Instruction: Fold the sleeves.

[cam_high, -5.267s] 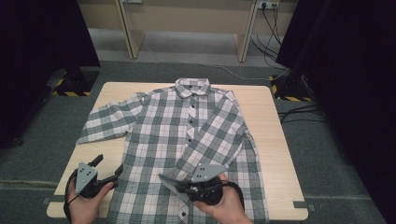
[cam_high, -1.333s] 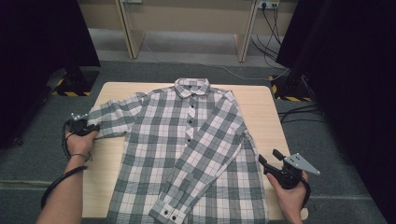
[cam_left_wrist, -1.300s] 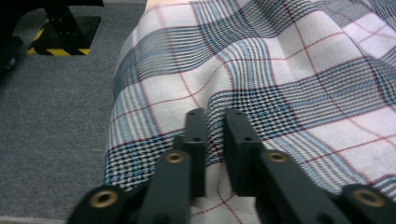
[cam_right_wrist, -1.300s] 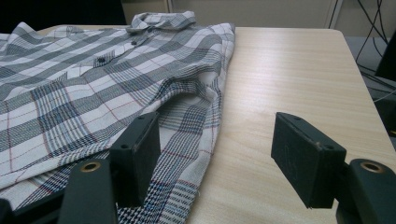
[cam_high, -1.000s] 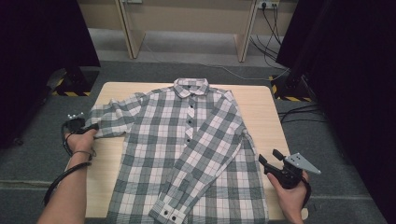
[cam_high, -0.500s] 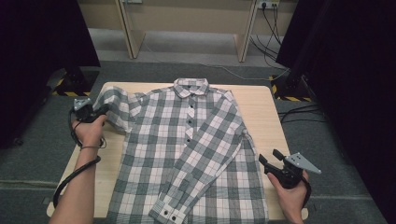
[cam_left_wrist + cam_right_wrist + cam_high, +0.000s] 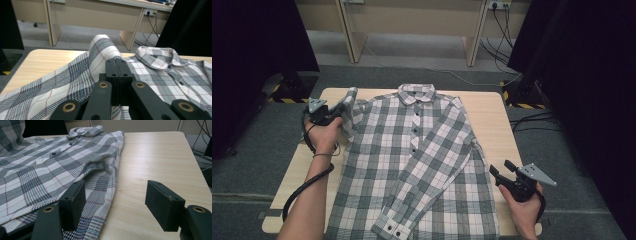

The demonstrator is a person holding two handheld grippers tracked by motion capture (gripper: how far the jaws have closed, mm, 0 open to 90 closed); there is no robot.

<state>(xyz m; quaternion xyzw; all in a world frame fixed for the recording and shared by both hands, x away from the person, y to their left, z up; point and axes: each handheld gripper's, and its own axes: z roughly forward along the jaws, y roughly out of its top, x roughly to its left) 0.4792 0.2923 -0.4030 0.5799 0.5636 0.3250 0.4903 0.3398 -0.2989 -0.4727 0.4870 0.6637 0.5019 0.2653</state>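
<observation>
A grey, white and red plaid shirt [image 7: 412, 160] lies buttoned, front up, on the wooden table [image 7: 492, 112], collar at the far edge. Its right-hand sleeve is folded diagonally across the front, cuff [image 7: 393, 227] near the front edge. My left gripper [image 7: 343, 107] is shut on the other sleeve [image 7: 349, 112] and holds it lifted above the table's left side, beside the shirt's shoulder. In the left gripper view the jaws pinch the raised fold of the sleeve [image 7: 102, 50]. My right gripper [image 7: 501, 170] stands open at the table's front right, just off the shirt's hem [image 7: 100, 195].
Bare tabletop [image 7: 155, 157] runs along the shirt's right side. Behind the table stand wooden desk legs [image 7: 349, 30]. Cables [image 7: 532, 120] trail on the grey floor at the right. Dark curtains flank both sides.
My left gripper has carried the left sleeve up and inward, from flat at the table's left edge to a raised fold beside the shirt's shoulder. The right gripper has stayed put.
</observation>
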